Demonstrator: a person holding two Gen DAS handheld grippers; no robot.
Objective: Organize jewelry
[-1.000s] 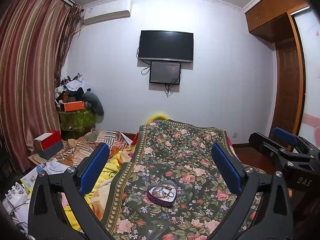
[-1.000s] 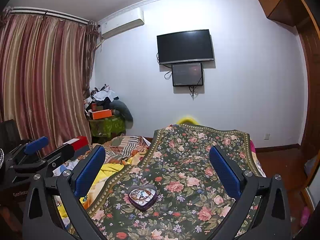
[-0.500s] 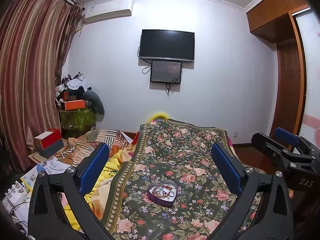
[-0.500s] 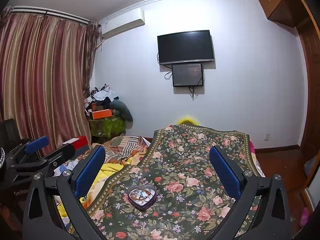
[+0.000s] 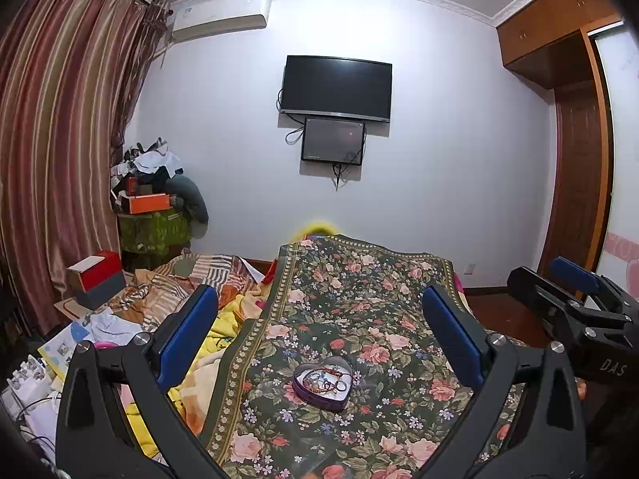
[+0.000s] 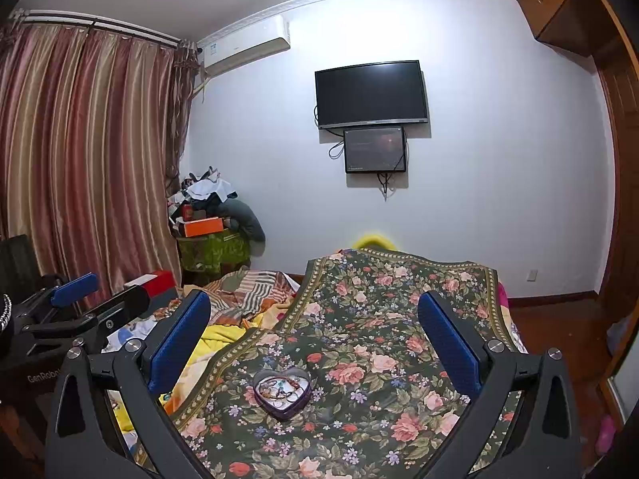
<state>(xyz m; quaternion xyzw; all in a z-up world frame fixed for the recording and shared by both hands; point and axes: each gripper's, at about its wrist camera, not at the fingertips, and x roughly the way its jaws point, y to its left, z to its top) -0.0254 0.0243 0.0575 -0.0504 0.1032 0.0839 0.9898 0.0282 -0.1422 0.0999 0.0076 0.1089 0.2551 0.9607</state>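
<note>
1. Left wrist view: a heart-shaped tin (image 5: 322,382) is seen resting on the floral blanket (image 5: 359,299) of the bed, lid absent, with a tangle of jewelry (image 5: 325,377) heaped inside. Single pieces cannot be told apart.
2. The left gripper (image 5: 319,339) is held above and short of the tin, its blue fingers (image 5: 187,335) spread wide and holding nothing. The tin lies ahead and below, almost on the midline between the fingers.
3. Right wrist view: the right gripper (image 6: 315,339) is likewise spread wide and empty. Here the tin (image 6: 282,393) lies ahead and below but left of the midline.
4. Judgement: the left gripper is better centred on the tin; neither is clearly nearer. The tin's point faces the cameras and its lobes face away, so the broad axis runs across the fingers.
5. Each view shows the other gripper at its edge: the right one (image 5: 575,303) at the right border of the left view, the left one (image 6: 76,303) at the left border of the right view.
6. Jewelry lying together in the tin fits either pieces gathered in or pieces awaiting sorting; this is not settled by the views.
</note>
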